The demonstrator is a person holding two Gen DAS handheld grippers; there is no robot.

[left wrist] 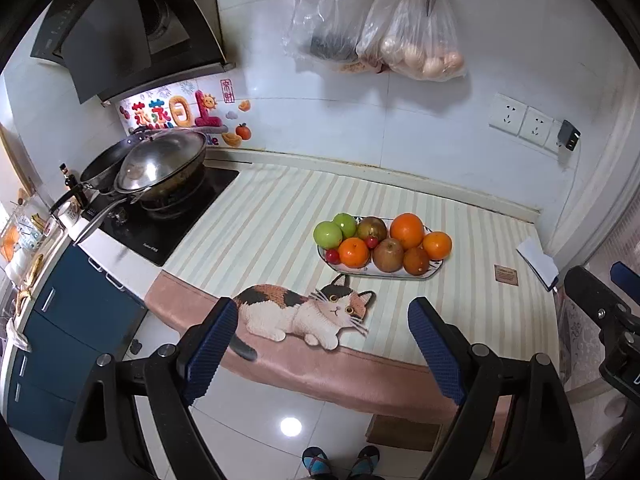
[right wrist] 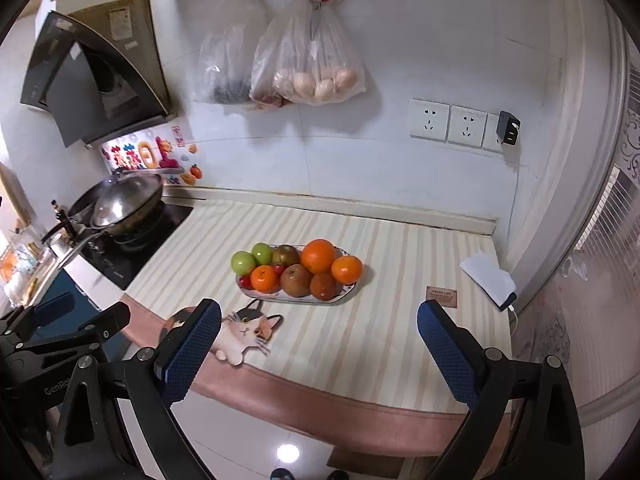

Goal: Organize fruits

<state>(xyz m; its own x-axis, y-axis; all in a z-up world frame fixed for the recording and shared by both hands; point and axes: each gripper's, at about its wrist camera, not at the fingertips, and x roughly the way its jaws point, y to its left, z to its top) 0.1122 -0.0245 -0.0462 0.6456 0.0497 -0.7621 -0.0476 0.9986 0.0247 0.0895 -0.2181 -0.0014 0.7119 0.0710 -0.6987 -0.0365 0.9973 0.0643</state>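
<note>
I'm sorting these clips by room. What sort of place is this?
Most likely a home kitchen. A wok sits on a stove under a range hood, and a plate of fruit stands on a striped counter mat below wall sockets.

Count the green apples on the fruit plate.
2. One green apple sits at the plate's left end; the second green apple touches it, just behind. Others could hide beneath the pile.
</note>
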